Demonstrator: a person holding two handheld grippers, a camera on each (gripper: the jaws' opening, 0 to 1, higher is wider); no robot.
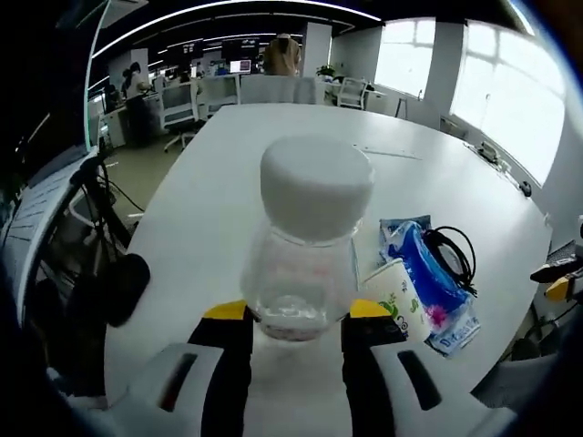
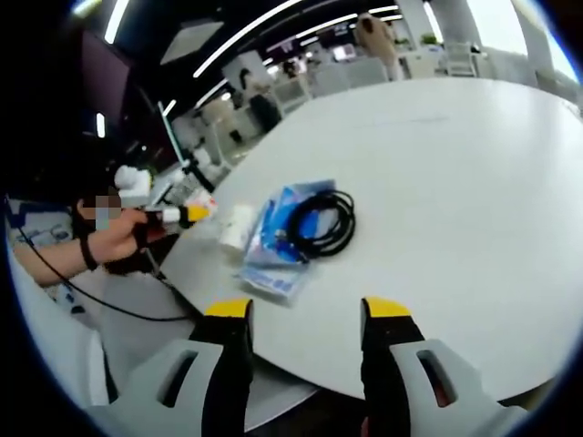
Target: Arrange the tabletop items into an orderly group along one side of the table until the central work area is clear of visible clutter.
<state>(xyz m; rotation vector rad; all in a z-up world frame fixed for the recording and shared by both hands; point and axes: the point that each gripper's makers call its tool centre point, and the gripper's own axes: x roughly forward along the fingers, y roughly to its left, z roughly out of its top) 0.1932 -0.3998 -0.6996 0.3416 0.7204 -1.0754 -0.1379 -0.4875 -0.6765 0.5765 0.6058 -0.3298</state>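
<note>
A clear plastic jar (image 1: 305, 273) with a white lid is held upright between the yellow-tipped jaws of my left gripper (image 1: 299, 311), which is shut on its lower body above the white table (image 1: 228, 182). To its right a paper cup (image 1: 401, 296) lies on its side against a blue tissue pack (image 1: 433, 278), with a coiled black cable (image 1: 455, 255) on top. My right gripper (image 2: 307, 308) stands open over the table's near edge, nothing between its jaws. Ahead of it lie the tissue pack (image 2: 273, 241), the black cable (image 2: 321, 223) and the cup (image 2: 237, 226). The other gripper (image 2: 187, 214) shows at the left in a person's hand.
The white table (image 2: 455, 164) stretches far and wide behind the items. Office chairs (image 1: 182, 105) and desks stand beyond its far end, with people in the background. A black stand and cables (image 1: 100, 228) are beside the table's left edge.
</note>
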